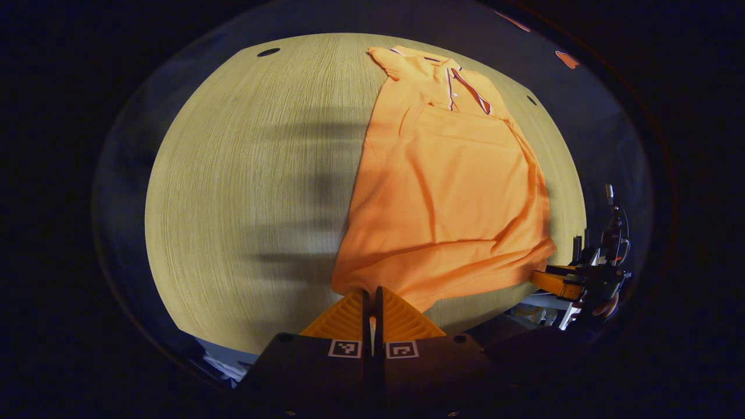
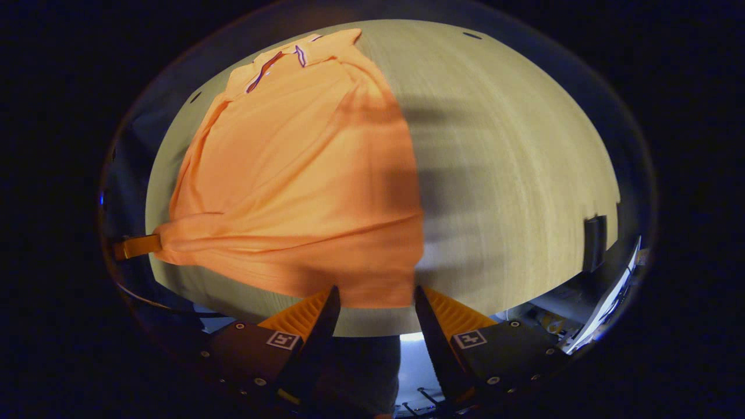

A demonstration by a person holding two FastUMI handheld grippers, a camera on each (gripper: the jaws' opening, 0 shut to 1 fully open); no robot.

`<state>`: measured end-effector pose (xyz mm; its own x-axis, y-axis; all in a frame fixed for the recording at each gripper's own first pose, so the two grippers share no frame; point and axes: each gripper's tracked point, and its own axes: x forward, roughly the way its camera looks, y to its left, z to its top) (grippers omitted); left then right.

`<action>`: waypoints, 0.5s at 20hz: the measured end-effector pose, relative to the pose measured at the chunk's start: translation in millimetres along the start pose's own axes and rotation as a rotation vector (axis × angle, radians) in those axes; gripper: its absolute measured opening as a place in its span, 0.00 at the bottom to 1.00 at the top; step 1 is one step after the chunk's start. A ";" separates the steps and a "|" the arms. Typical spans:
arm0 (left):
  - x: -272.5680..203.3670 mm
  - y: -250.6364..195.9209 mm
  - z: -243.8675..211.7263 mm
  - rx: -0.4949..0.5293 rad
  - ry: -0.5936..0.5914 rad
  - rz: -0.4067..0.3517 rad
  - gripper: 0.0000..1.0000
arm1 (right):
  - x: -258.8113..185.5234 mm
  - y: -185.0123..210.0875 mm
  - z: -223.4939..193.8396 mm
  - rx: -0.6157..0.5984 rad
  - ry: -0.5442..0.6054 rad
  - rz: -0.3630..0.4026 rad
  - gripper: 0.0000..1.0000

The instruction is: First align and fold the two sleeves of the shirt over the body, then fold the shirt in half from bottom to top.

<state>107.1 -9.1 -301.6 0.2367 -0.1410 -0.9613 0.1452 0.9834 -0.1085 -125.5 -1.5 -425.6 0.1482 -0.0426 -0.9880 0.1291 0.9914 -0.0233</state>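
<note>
In the left gripper view an orange shirt (image 1: 448,192) lies on a pale wood-grain table (image 1: 250,192), filling the centre and right of the frame, its collar (image 1: 460,81) with dark trim at the upper right and its hem at the lower centre. Both sleeves are already folded in over the body, giving a long narrow shape. The left gripper (image 1: 372,302) sits at the bottom centre with its 2 fingers pressed together on the hem's near corner, the cloth pulled into creases that run toward it. At the right edge of this frame the right gripper (image 1: 573,285) reaches toward the shirt's other lower corner; whether it touches is hard to tell there. In the right gripper view the shirt (image 2: 291,180) covers the left half, collar (image 2: 279,58) at the upper left, table (image 2: 512,174) bare on the right. The right gripper (image 2: 372,305) at the bottom centre has its 2 fingers spread apart, the hem's corner just beyond the gap, not clamped. At the left edge the left gripper (image 2: 137,246) pinches the bunched hem.
</note>
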 end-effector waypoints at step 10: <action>-4.3 -19.2 -0.4 -0.034 0.015 -0.079 0.01 | -35.2 -26.6 60.2 0.170 -0.139 0.021 0.01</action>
<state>103.0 -27.4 -295.5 0.2112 -0.2167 -0.9531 0.1304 0.9727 -0.1922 -75.1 -33.8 -380.9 0.2851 -0.0507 -0.9572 0.2858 0.9577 0.0344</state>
